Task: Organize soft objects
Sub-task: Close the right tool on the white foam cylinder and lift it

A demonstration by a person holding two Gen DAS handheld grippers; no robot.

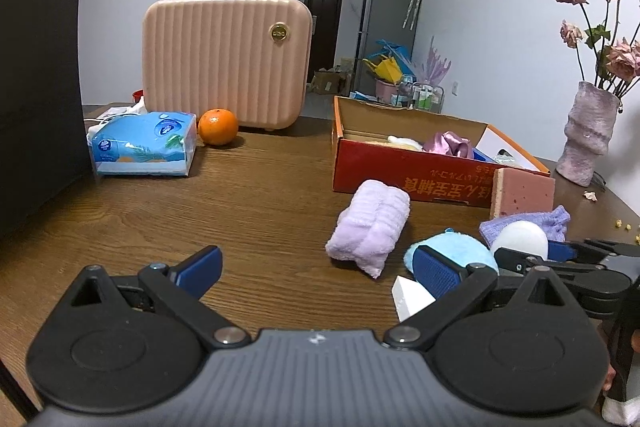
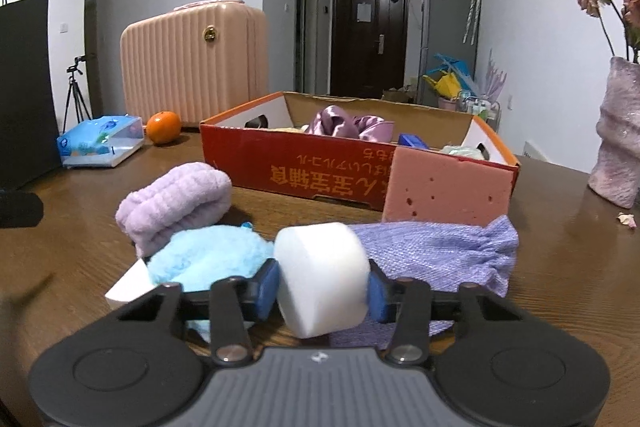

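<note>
Bare tabletop (image 1: 248, 203) left of box (image 1: 400, 171), probably unobstructed.

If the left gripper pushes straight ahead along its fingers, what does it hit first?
Probably nothing soon: the left gripper stands open over bare table. The lilac rolled towel lies just right of that line, and the pink case stands far beyond. Depth is hard to judge.

Dark wood bench (image 1: 260, 195). On it, far left: blue tissue pack (image 1: 144, 143), orange (image 1: 218, 127) just beside it, pink ribbed case (image 1: 226, 61) behind. Centre-right: red cardboard box (image 1: 404, 171), pink sponge block (image 1: 522, 193) leaning on its front. Nearer: lilac rolled towel (image 1: 370, 227), blue plush (image 1: 448, 247), purple knit pouch (image 2: 436, 251). Far right: pink vase (image 1: 588, 133) w/ dried roses.
</note>
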